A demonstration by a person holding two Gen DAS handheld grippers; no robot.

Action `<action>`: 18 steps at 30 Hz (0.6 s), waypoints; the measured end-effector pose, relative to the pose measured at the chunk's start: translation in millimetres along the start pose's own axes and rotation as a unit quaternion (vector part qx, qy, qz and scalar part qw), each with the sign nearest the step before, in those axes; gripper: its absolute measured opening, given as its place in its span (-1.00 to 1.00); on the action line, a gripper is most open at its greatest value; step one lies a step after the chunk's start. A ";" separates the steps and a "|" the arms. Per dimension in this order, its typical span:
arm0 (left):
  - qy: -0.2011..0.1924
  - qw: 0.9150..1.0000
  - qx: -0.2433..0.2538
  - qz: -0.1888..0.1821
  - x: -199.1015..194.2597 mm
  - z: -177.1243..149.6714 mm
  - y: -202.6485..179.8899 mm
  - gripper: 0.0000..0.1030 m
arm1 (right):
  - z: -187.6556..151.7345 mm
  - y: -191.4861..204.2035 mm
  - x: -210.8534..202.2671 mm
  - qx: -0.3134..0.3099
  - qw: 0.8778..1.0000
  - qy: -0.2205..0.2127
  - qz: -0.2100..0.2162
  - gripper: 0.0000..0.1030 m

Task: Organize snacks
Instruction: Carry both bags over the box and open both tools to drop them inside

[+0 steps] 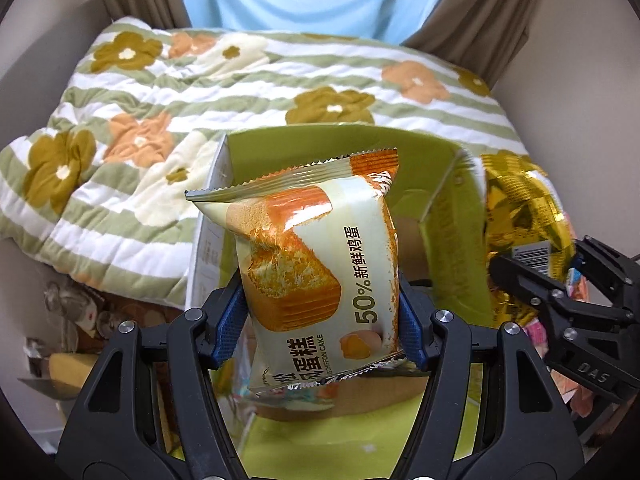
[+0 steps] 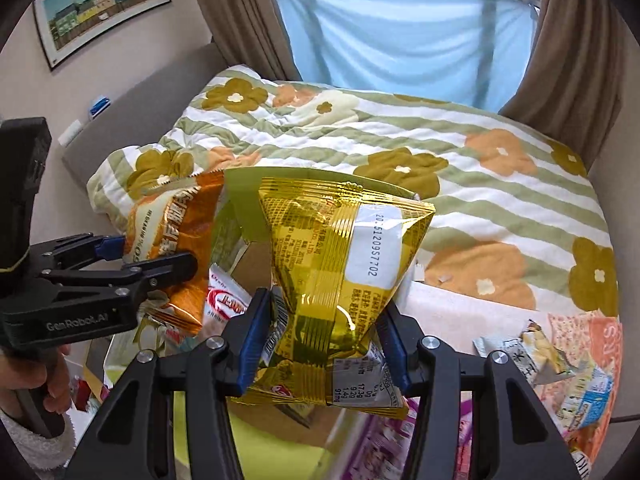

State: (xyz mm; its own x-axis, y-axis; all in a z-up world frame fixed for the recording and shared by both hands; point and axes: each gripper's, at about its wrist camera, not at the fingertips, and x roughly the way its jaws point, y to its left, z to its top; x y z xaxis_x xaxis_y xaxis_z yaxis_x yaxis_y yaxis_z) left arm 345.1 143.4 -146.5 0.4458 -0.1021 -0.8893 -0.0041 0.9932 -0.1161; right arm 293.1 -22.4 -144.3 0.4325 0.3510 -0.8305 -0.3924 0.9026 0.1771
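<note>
My left gripper (image 1: 320,328) is shut on a white and orange chiffon cake packet (image 1: 312,248), held upright above an open green cardboard box (image 1: 280,148). To the right of it, my right gripper (image 1: 536,256) pinches a gold foil snack bag (image 1: 516,196). In the right wrist view the right gripper (image 2: 324,344) squeezes the lower half of that gold bag (image 2: 340,264), with the green box (image 2: 240,204) behind it. The left gripper (image 2: 156,254) shows at the left, shut on the cake packet (image 2: 172,220). Inside the box lies a red and white packet (image 2: 224,300).
A quilt (image 2: 460,200) with green stripes and flowers covers the bed behind the box. Several loose snack packets (image 2: 568,364) lie at the right, and purple packets (image 2: 380,444) lie below the gripper. A person's hand (image 2: 44,380) grips the left handle. Curtains and a blue cloth hang at the back.
</note>
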 end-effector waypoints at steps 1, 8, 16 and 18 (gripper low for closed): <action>0.010 1.000 0.003 -0.006 9.6 3.1 3.5 0.20 | 2.1 0.0 5.0 0.007 1.000 0.004 -0.003 -0.07; 0.047 0.999 0.009 -0.021 50.8 10.4 11.3 0.29 | 8.1 -4.0 28.8 0.040 0.999 0.030 -0.019 -0.07; 0.027 1.000 0.007 0.003 34.1 -1.9 11.3 0.90 | 14.6 -7.7 42.9 0.040 0.998 0.045 0.005 -0.07; 0.024 1.000 -0.007 0.003 28.2 -10.6 15.6 0.90 | 16.0 -5.3 43.1 0.032 0.998 0.045 0.006 -0.07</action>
State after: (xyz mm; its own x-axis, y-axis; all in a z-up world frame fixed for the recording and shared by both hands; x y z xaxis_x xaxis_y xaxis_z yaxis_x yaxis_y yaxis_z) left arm 348.1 155.5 -178.1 0.4015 -0.0982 -0.9106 -0.0192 0.9931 -0.1155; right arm 326.8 -8.1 -172.6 0.3527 0.3400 -0.8718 -0.3430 0.9138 0.2176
